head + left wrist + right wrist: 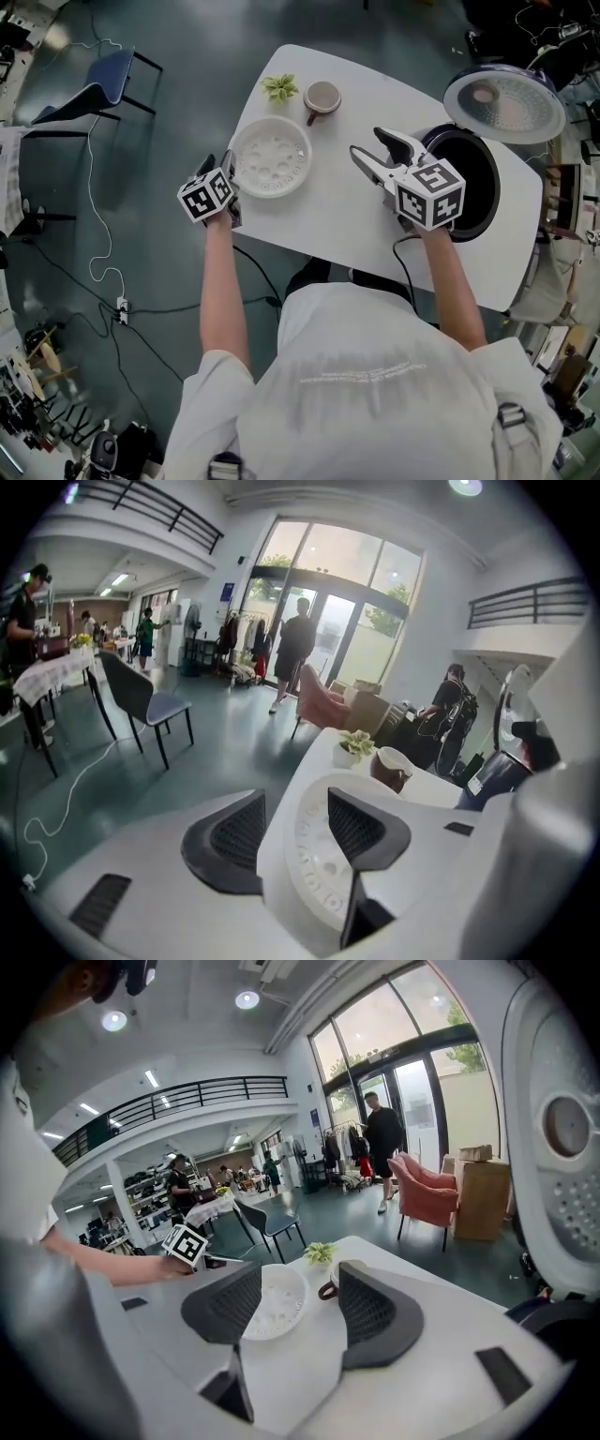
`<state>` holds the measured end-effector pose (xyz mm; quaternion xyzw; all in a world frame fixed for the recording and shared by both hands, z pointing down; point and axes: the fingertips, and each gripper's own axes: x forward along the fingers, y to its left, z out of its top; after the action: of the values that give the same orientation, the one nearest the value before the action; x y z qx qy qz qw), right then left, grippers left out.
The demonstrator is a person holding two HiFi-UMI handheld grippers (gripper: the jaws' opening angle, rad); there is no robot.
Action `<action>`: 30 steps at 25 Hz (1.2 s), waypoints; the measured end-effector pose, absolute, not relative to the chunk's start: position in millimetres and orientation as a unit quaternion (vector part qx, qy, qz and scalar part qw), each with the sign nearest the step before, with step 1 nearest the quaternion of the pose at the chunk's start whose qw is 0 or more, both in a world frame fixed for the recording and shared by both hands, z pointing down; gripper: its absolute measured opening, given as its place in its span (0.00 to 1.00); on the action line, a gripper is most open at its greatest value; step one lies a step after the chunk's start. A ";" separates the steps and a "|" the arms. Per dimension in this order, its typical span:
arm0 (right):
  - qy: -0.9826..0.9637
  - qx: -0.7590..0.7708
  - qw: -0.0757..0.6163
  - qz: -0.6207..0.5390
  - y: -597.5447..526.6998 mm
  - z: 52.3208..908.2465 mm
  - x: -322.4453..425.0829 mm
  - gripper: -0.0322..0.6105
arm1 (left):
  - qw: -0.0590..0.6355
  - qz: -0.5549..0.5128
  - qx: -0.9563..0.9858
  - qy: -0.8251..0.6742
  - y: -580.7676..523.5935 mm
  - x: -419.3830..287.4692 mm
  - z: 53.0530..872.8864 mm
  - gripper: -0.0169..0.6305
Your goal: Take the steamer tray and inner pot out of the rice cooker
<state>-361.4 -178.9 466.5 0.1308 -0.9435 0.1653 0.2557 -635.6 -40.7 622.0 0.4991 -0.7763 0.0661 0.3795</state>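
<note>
The white perforated steamer tray [270, 156] lies flat on the white table [347, 216], outside the rice cooker [487, 202]. The cooker stands open at the table's right end, its lid [504, 103] raised and the dark inner pot [473, 169] still inside. My left gripper [229, 176] hovers at the tray's left rim, jaws open. In the left gripper view the tray [314, 855] shows in the gap of the left gripper [295, 803], with neither pad pressing on it. My right gripper [367, 142] is open and empty above the table, just left of the cooker. The right gripper [298, 1283] points toward the tray [272, 1302].
A brown mug [322, 97] and a small potted plant [279, 88] stand at the table's far edge beyond the tray. A blue chair [105, 80] and a white cable [98, 234] are on the floor to the left. People stand further off in the hall.
</note>
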 end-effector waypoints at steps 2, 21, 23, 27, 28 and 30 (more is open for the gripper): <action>-0.947 0.141 0.242 0.158 -182.4 453.7 -352.3 0.47 | 0.338 0.085 0.515 -0.783 -45.3 -635.4 594.9 0.38; -0.939 0.310 0.114 0.101 -254.3 328.7 -156.4 0.47 | 0.081 0.049 0.705 -0.703 -181.8 -466.4 341.1 0.34; -0.935 0.322 0.109 0.099 -257.7 321.9 -132.2 0.48 | 0.072 0.060 0.724 -0.683 -195.3 -432.1 331.2 0.34; -0.927 0.349 0.102 0.098 -263.7 312.6 -90.0 0.48 | 0.064 0.069 0.757 -0.646 -220.8 -372.2 321.0 0.34; -0.924 0.354 0.101 0.099 -265.4 312.3 -79.6 0.48 | 0.064 0.073 0.764 -0.638 -225.9 -358.1 321.2 0.34; -0.919 0.367 0.100 0.103 -267.7 314.4 -59.1 0.48 | 0.065 0.082 0.777 -0.621 -235.2 -331.0 323.5 0.34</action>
<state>-59.1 -267.7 314.4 0.3675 -0.9189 0.1031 0.1001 -331.0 -235.2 323.5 0.7767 -0.6211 0.0817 0.0655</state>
